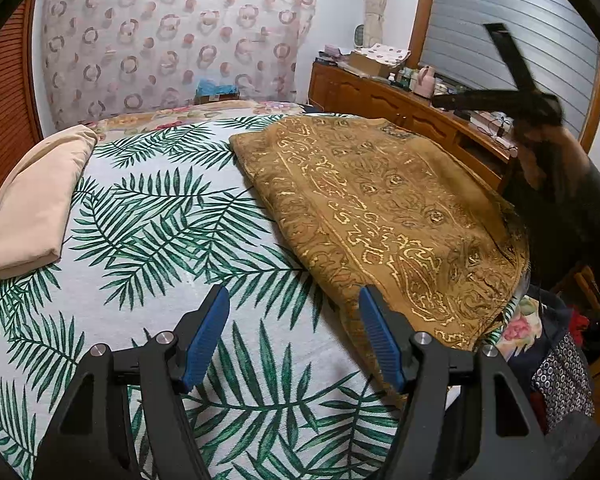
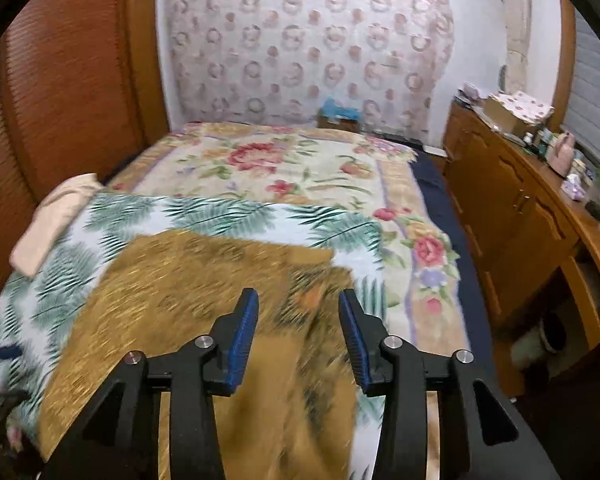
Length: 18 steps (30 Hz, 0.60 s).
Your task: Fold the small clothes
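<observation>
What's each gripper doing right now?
Left gripper: open, empty, over the bed.
Right gripper: open, empty, above the brown cloth.

No words, labels, brand names or numbers can be read anywhere in either view. The gold markings on the brown cloth (image 1: 380,216) are ornament, not lettering, and the small items on the wooden sideboard (image 1: 384,96) are too tiny to make out.
</observation>
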Each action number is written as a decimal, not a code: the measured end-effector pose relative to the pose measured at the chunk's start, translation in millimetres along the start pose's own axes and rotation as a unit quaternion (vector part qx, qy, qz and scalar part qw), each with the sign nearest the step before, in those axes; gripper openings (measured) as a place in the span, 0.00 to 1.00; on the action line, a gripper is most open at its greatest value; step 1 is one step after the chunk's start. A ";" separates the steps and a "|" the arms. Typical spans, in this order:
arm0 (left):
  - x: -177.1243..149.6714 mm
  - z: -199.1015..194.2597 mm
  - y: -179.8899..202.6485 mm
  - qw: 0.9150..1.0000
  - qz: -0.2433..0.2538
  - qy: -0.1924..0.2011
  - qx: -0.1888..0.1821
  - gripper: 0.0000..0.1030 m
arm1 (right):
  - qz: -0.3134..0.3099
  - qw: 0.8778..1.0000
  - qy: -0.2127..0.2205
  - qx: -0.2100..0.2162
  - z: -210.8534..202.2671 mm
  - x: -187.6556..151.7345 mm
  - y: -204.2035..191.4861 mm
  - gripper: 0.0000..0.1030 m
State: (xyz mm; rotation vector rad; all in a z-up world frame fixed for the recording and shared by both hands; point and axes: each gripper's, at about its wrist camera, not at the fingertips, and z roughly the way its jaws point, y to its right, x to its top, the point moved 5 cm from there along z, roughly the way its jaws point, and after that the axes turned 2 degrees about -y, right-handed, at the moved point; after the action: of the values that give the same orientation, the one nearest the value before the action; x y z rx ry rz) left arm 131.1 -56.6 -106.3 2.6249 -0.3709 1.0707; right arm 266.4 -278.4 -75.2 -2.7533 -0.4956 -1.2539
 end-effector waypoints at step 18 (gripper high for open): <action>-5.3 10.6 26.4 0.999 0.025 -0.015 -0.015 0.66 | -0.005 0.999 -0.022 0.026 -77.3 -147.8 -11.4 0.42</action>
State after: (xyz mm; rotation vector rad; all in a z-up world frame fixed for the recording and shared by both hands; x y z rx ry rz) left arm 125.2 -84.2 -113.1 2.6201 -0.4583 1.0336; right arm 116.3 -321.4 -134.9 -2.7450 -0.5392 -1.1674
